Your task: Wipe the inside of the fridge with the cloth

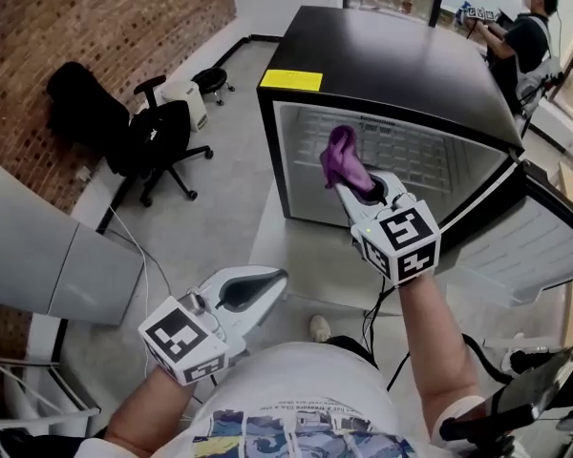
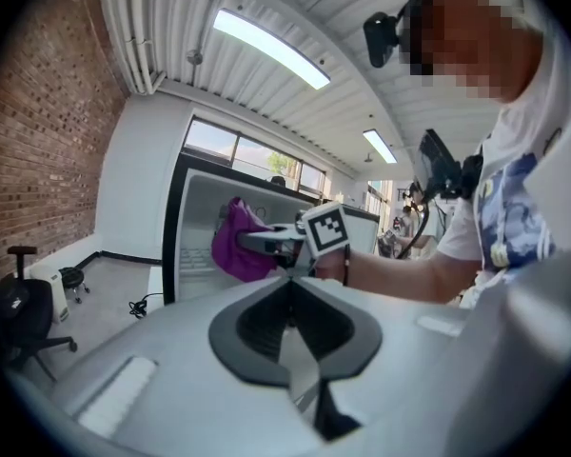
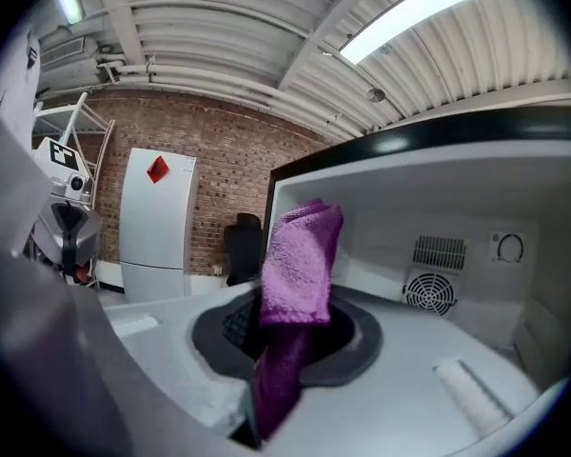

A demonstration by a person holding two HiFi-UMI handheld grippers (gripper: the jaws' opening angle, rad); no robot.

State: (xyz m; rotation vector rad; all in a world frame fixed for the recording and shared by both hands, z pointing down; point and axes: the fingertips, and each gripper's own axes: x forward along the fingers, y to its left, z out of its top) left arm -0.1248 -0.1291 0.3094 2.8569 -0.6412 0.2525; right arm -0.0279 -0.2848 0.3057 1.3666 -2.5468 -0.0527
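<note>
A small black fridge (image 1: 382,65) stands open on the floor, its white inside (image 1: 411,156) facing me and its door (image 1: 540,241) swung out to the right. My right gripper (image 1: 355,187) is shut on a purple cloth (image 1: 342,158) and holds it at the fridge's opening. In the right gripper view the cloth (image 3: 300,265) stands up from the jaws before the fridge's back wall with its fan grille (image 3: 430,293). My left gripper (image 1: 258,289) hangs low near my body, shut with nothing in it. The left gripper view shows the cloth (image 2: 236,241) and the fridge (image 2: 195,227) ahead.
A black office chair (image 1: 158,141) and a stool (image 1: 210,79) stand at the left by the brick wall (image 1: 105,27). A grey cabinet (image 1: 48,256) sits at the near left. Another person (image 1: 525,36) stands behind the fridge. Cables (image 1: 138,265) lie on the floor.
</note>
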